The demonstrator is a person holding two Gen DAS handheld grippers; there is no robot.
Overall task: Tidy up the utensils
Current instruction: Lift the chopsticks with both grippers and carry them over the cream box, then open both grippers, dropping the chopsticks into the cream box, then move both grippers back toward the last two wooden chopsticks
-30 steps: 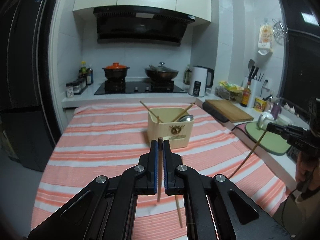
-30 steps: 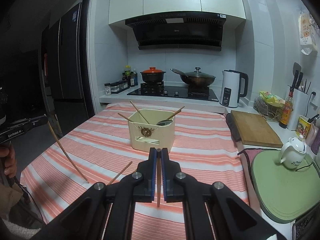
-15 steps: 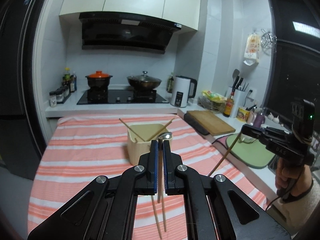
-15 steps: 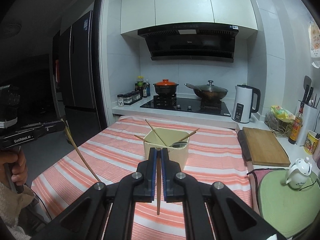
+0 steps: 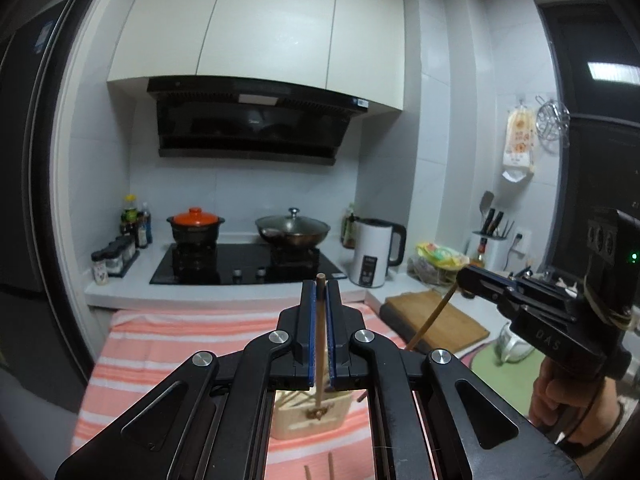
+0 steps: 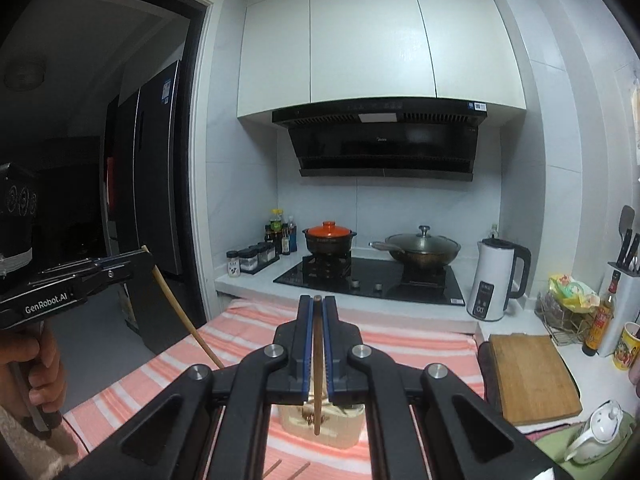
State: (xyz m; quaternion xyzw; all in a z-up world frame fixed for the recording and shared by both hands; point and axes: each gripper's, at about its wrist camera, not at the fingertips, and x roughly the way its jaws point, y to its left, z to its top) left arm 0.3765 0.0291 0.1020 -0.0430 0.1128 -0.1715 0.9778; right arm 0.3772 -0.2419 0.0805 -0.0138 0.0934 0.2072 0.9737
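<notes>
Both hand-held grippers are clenched on a chopstick each: your left hand-held gripper (image 5: 320, 292) pinches its chopstick (image 5: 319, 344) upright between the pads, and your right hand-held gripper (image 6: 316, 308) does the same with its stick (image 6: 317, 368). The holder (image 5: 308, 416) sits on the tabletop (image 5: 168, 340) below and just beyond both tips, about equally near each hand, so each stick's long axis already points down toward it. Since a second ago both hands have risen, and the holder has slid low behind the fingers; two loose sticks (image 5: 320, 470) lie nearer you.
</notes>
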